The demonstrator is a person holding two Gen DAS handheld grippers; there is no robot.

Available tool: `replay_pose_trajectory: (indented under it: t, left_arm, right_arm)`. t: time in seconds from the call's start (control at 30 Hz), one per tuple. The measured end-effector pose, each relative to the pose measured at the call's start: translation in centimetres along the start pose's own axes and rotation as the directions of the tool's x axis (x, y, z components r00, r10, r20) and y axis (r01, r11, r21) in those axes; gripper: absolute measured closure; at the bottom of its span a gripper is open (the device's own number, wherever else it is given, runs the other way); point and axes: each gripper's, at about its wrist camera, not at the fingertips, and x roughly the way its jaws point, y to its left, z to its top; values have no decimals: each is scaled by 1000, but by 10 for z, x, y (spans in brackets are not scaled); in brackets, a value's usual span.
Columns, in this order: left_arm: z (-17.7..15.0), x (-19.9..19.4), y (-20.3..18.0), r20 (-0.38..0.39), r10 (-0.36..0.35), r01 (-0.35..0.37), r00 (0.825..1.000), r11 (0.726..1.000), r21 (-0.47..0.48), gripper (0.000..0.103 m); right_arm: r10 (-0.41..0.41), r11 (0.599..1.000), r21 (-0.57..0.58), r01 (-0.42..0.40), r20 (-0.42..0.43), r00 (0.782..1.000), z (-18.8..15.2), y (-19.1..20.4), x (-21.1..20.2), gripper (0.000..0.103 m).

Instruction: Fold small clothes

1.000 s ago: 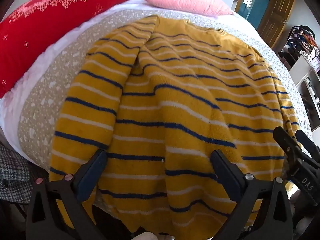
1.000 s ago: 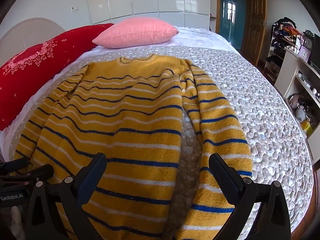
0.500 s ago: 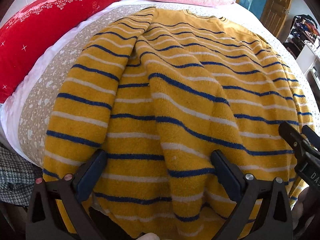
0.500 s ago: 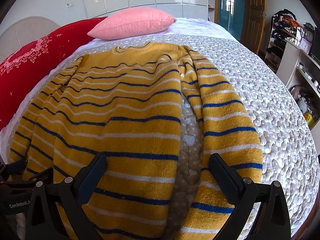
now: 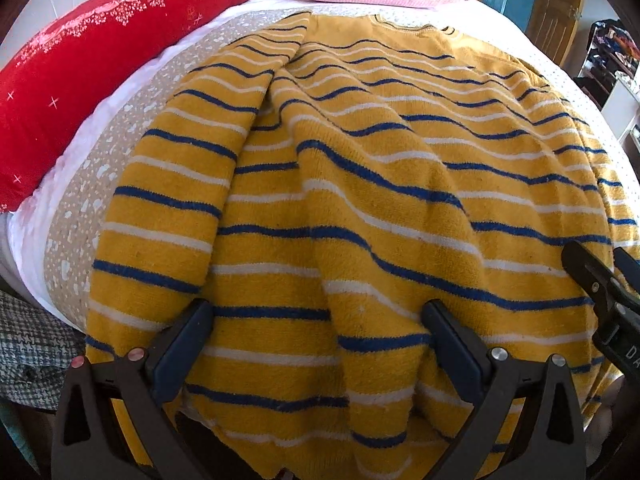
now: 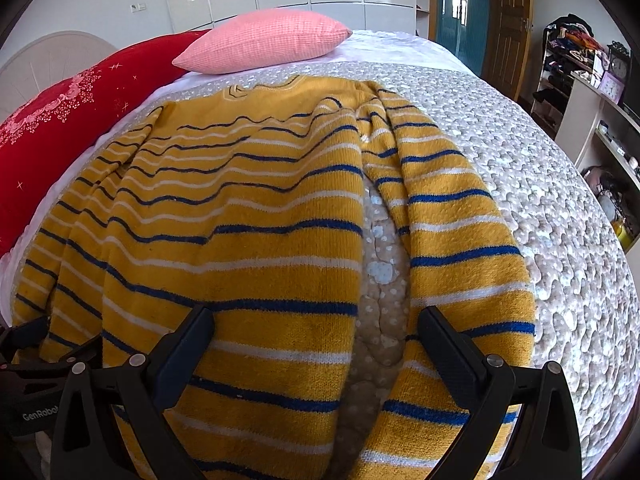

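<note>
A yellow sweater (image 5: pixel 360 184) with blue and white stripes lies spread face up on the bed, collar at the far end; it also shows in the right wrist view (image 6: pixel 240 216). My left gripper (image 5: pixel 316 320) is open just above the sweater's hem near its left sleeve. My right gripper (image 6: pixel 316 324) is open over the hem, above the gap between the body and the right sleeve (image 6: pixel 460 240). The right gripper's tips show at the right edge of the left wrist view (image 5: pixel 600 276).
The bed has a beige bubble-textured cover (image 6: pixel 540 184). A red pillow (image 5: pixel 80 76) and a pink pillow (image 6: pixel 264 44) lie at the head. Shelves with clutter (image 6: pixel 592 92) and a wooden door (image 6: pixel 508 24) stand to the right.
Both grippers have moved lower and closer to the sweater's hem. The sweater has a new raised fold near the left gripper.
</note>
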Motion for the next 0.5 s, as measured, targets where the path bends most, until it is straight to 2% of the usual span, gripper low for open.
replay_pose_trajectory:
  t: [0.5]
  left_arm:
    - [-5,-3,-2,41,18,-19,999,1000,13,0]
  right_arm:
    - [19,1000,14,-19,-3,1000,-3,-2,2,0]
